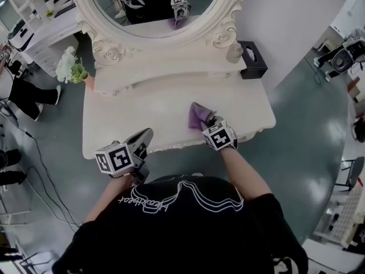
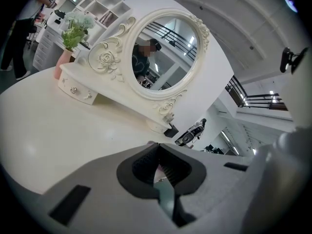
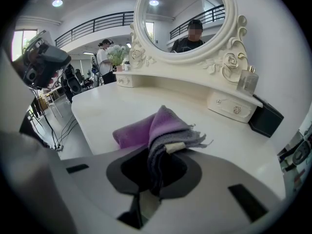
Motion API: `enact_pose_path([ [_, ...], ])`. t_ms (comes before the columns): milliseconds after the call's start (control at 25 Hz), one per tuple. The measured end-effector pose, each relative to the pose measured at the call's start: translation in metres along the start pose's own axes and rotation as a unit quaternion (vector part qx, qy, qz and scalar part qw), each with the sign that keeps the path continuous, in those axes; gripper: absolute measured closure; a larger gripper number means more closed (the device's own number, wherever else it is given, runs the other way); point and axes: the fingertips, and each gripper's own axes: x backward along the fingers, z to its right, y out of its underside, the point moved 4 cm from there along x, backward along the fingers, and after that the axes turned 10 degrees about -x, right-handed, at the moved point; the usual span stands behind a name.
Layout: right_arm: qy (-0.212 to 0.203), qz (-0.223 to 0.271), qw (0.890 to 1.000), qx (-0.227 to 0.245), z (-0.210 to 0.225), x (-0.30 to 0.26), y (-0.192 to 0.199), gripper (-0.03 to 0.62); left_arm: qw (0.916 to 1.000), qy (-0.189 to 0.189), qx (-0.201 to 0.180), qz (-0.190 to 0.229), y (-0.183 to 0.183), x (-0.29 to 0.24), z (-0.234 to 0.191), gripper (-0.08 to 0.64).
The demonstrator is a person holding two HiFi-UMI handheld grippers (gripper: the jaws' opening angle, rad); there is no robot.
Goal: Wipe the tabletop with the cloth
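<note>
A purple cloth (image 1: 199, 116) lies bunched on the white dressing tabletop (image 1: 137, 116), right of centre near the front edge. My right gripper (image 1: 212, 124) is shut on the cloth's near end, and the folded cloth (image 3: 156, 130) runs out from between its jaws onto the table. My left gripper (image 1: 145, 137) hovers at the table's front left edge, jaws closed together with nothing held. In the left gripper view its shut tips (image 2: 158, 147) point across the bare tabletop (image 2: 58, 126) toward the mirror.
An oval mirror (image 1: 157, 7) on an ornate white stand with small drawers (image 1: 171, 73) fills the table's back. A pink vase of white flowers (image 1: 74, 70) stands back left. A perfume bottle (image 1: 234, 51) and black tissue box (image 1: 252, 60) sit back right. Grey floor surrounds the table.
</note>
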Motion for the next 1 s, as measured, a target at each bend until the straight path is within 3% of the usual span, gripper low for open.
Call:
enact_pose_path([
  [1000,0.043,0.001,0.998,-0.044,0.108,0.051,0.041,0.541,0.9984,0.044,0.005,-0.035,0.022,-0.094,0.06,0.555],
])
